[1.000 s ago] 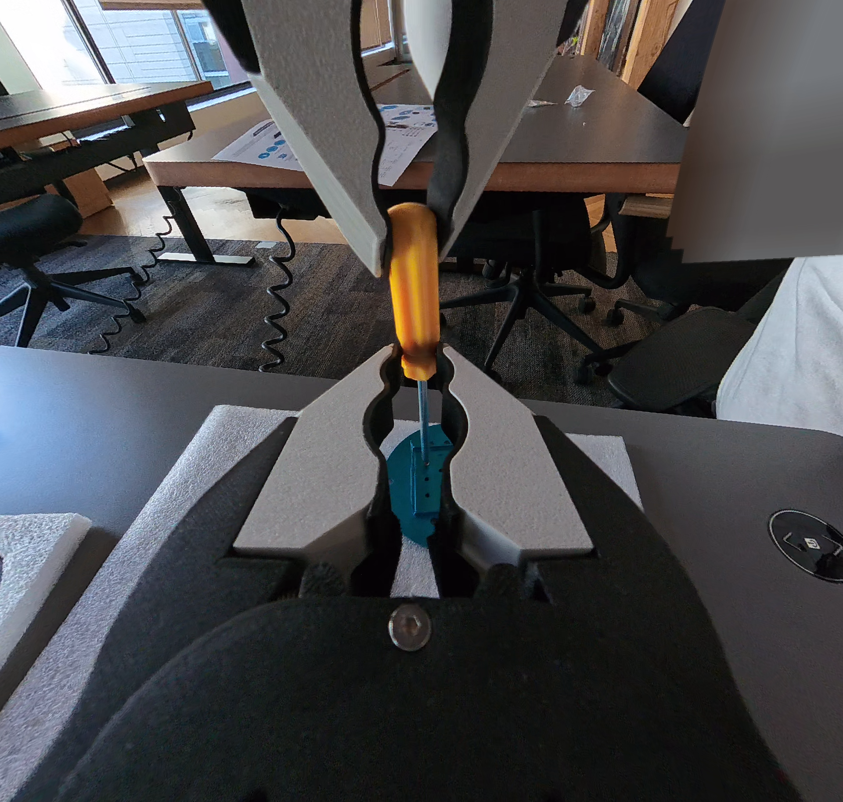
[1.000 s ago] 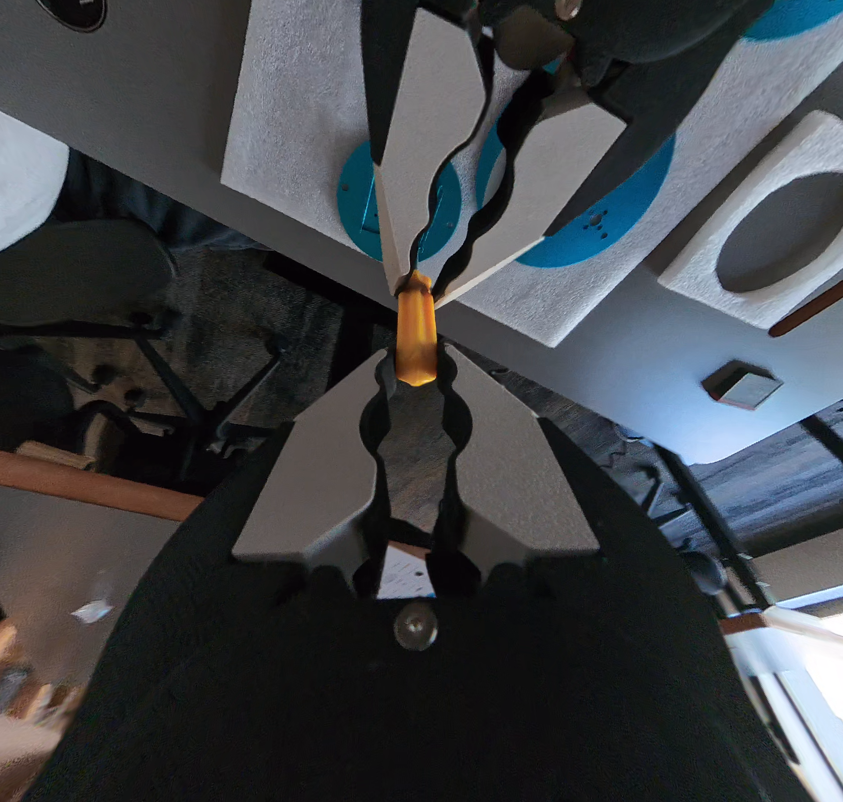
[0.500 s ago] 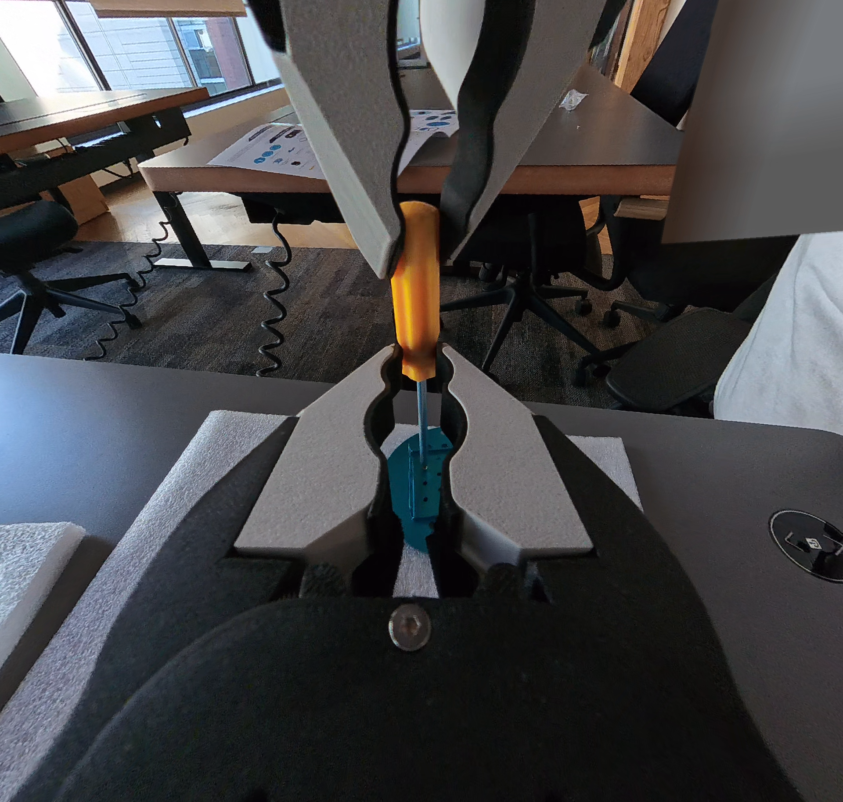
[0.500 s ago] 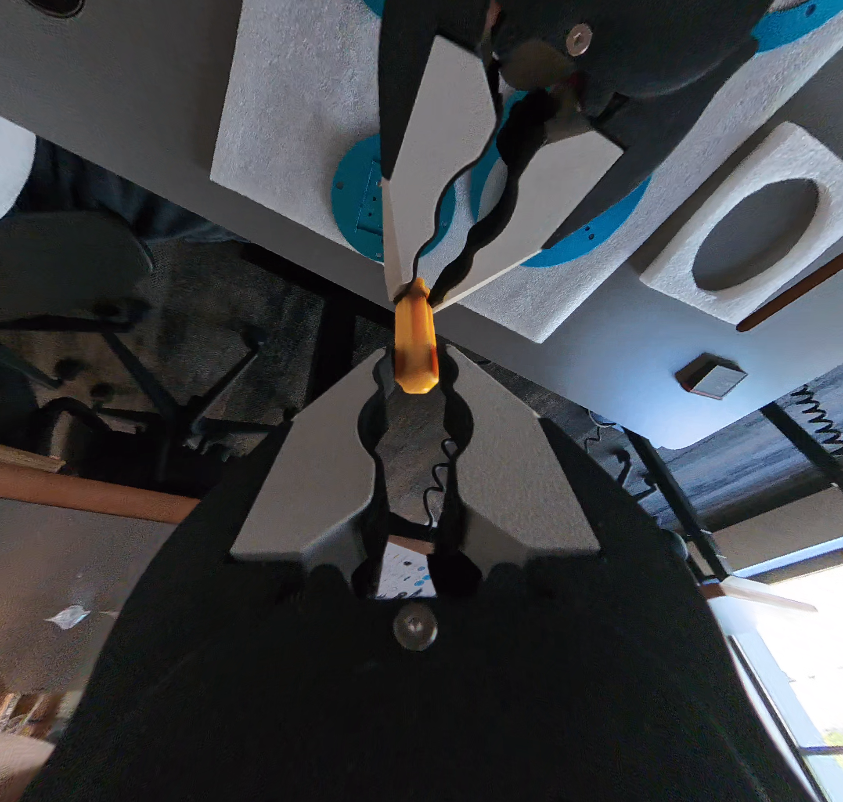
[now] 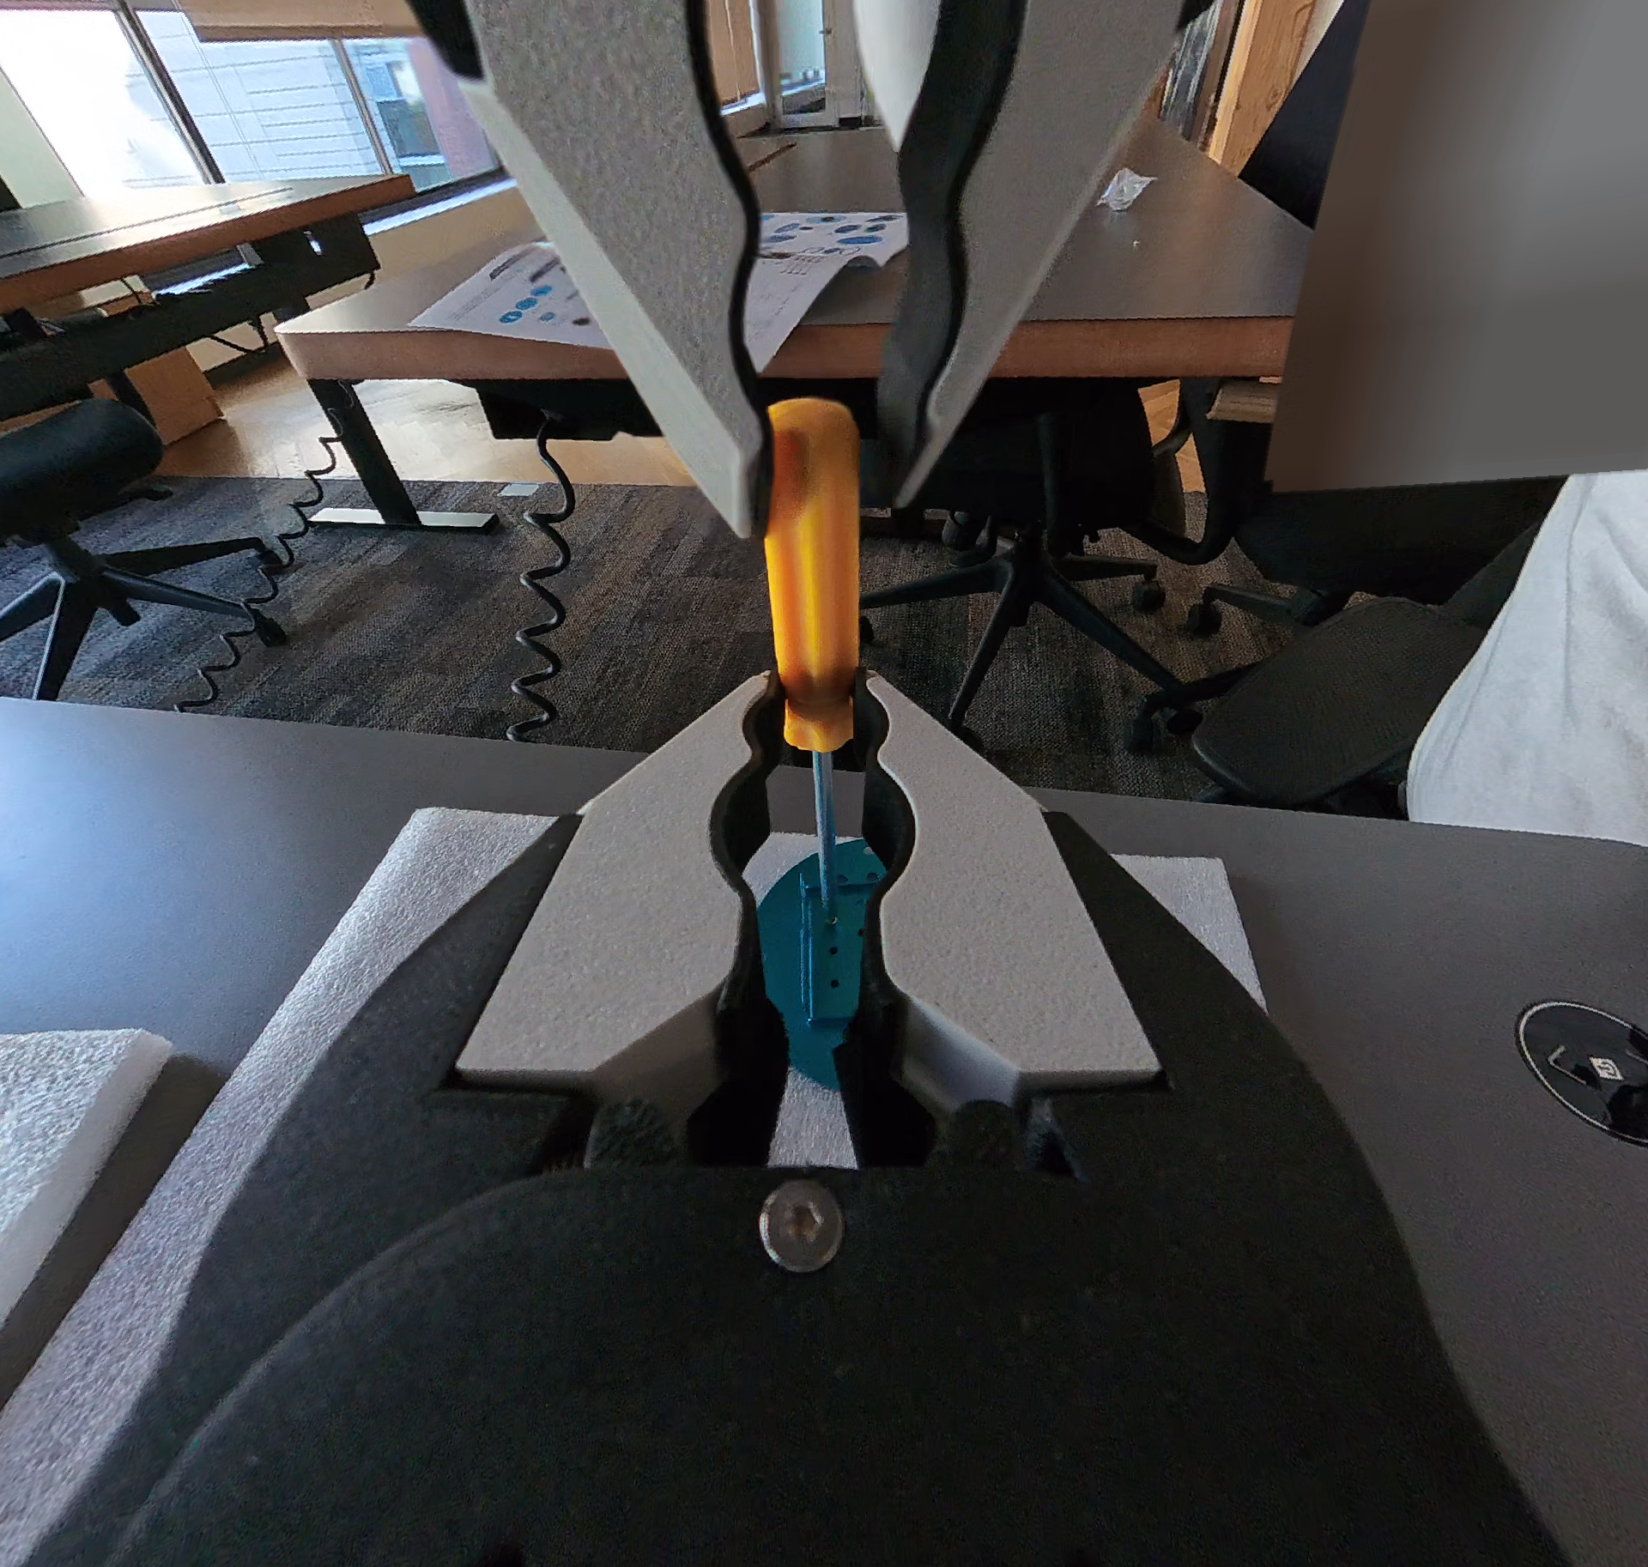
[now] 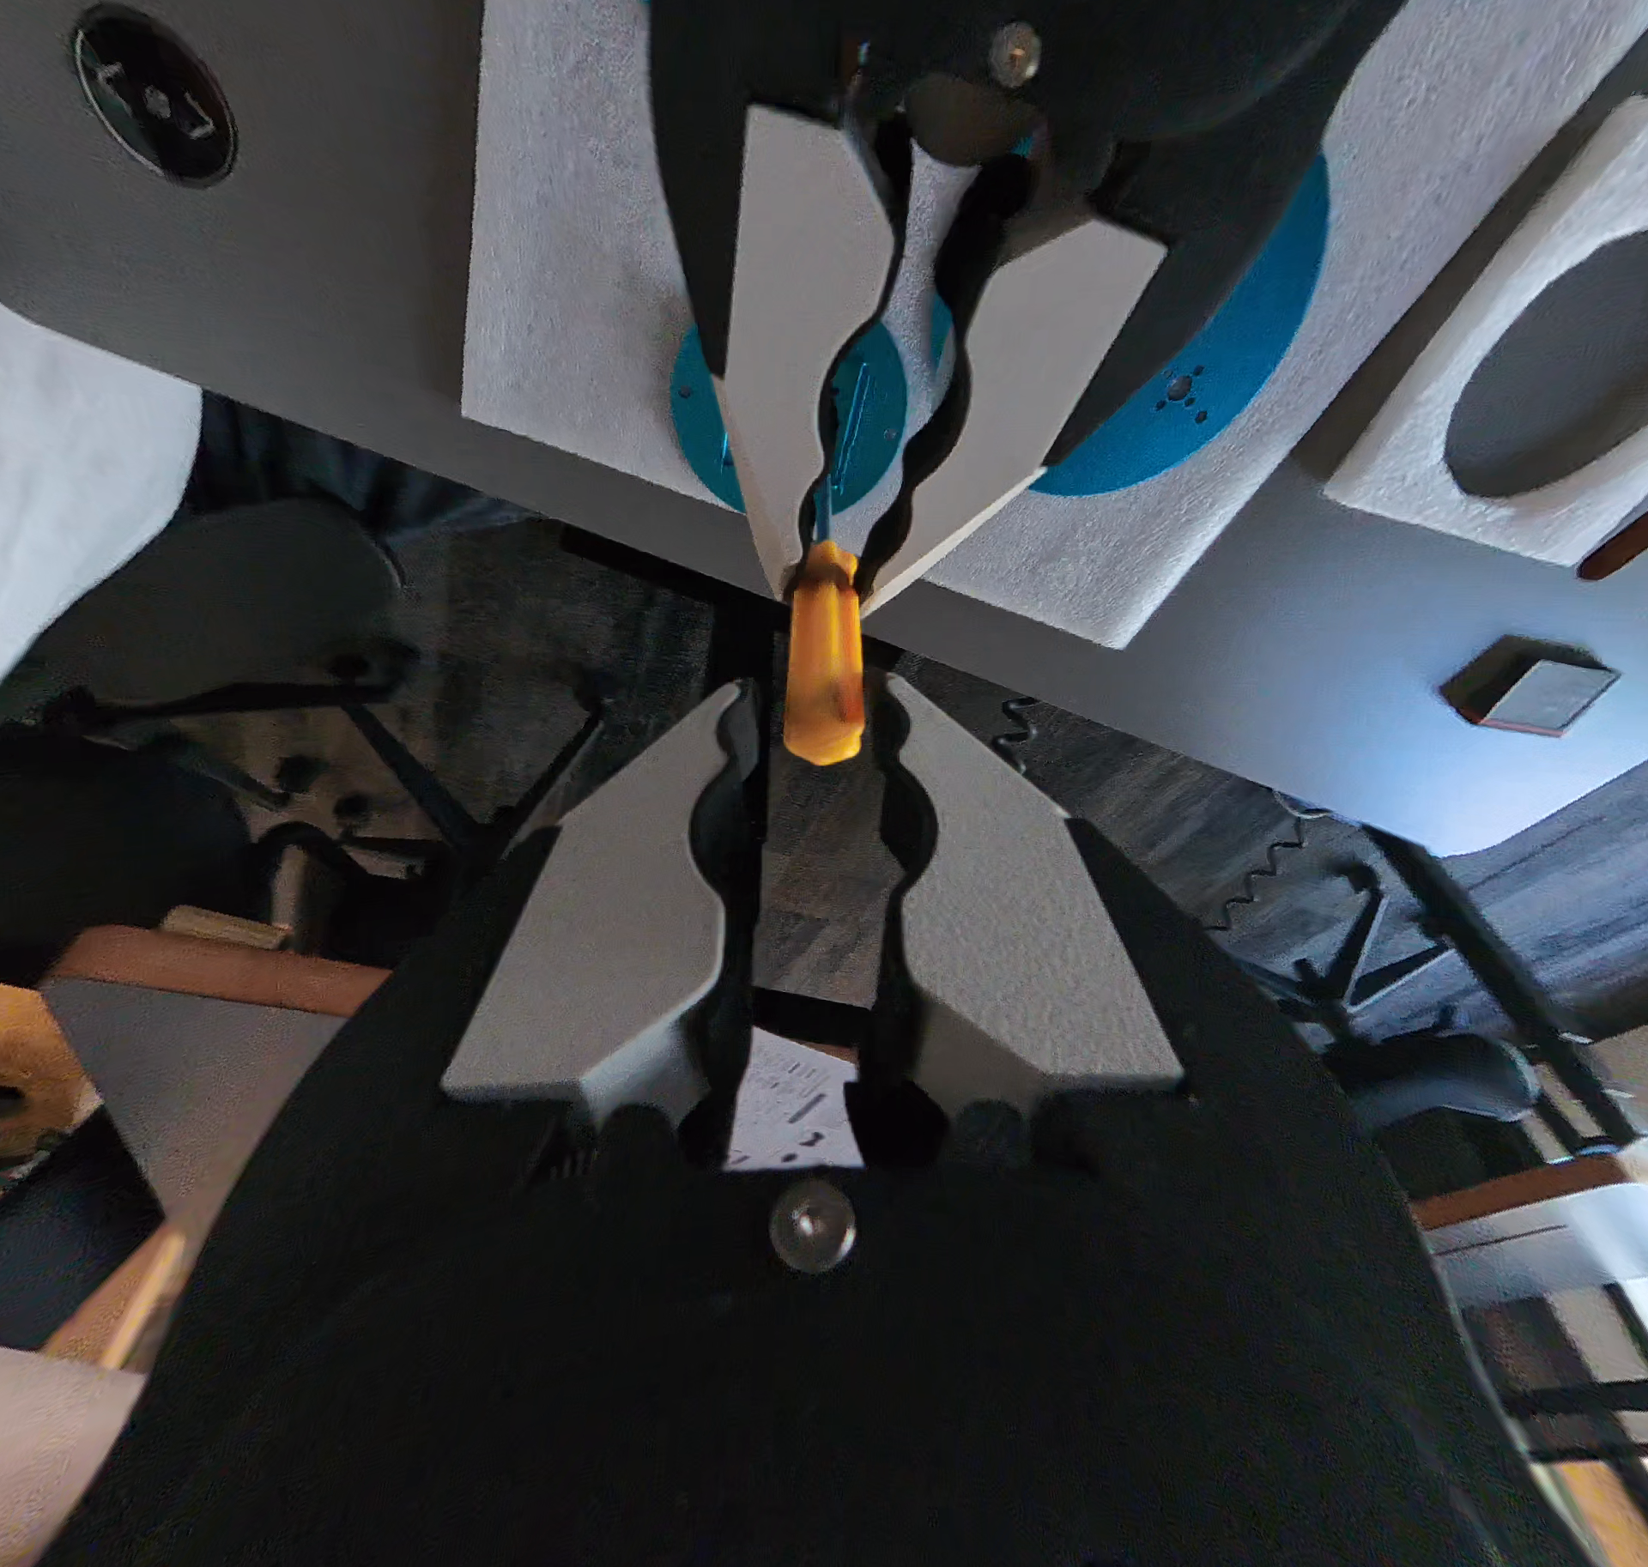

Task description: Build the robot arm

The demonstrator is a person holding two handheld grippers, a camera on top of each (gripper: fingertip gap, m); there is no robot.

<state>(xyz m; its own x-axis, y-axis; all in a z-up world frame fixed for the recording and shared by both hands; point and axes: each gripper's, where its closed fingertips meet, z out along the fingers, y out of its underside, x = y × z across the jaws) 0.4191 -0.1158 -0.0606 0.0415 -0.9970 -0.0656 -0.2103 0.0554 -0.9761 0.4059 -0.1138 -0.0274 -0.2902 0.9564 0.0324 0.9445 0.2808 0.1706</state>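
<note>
A screwdriver with an orange handle (image 5: 813,579) stands upright. Its thin blue shaft (image 5: 828,838) points down onto a small blue bracket with holes (image 5: 829,954) on a teal disc in a white foam pad (image 5: 428,900). My left gripper (image 5: 816,688) is shut on the handle's lower end. My right gripper (image 6: 816,693) comes from above and is open. Its fingers flank the handle's top end (image 6: 822,704) with a small gap on each side. In the left wrist view the right gripper (image 5: 825,490) hangs over the handle top. In the right wrist view the left gripper (image 6: 819,568) holds the handle.
A larger blue disc (image 6: 1231,365) lies in the same foam pad. A foam block with a round hole (image 6: 1391,419) and a small square block (image 6: 1534,686) sit beside it. A black round table insert (image 5: 1596,1069) is at the right. A person in white (image 5: 1534,677) and office chairs stand beyond the table edge. Spacing between my two grippers at the tips: around 4 cm.
My right gripper has opened: its jaws were shut on the handle's top end and now stand apart from it. The left gripper still holds the screwdriver upright.
</note>
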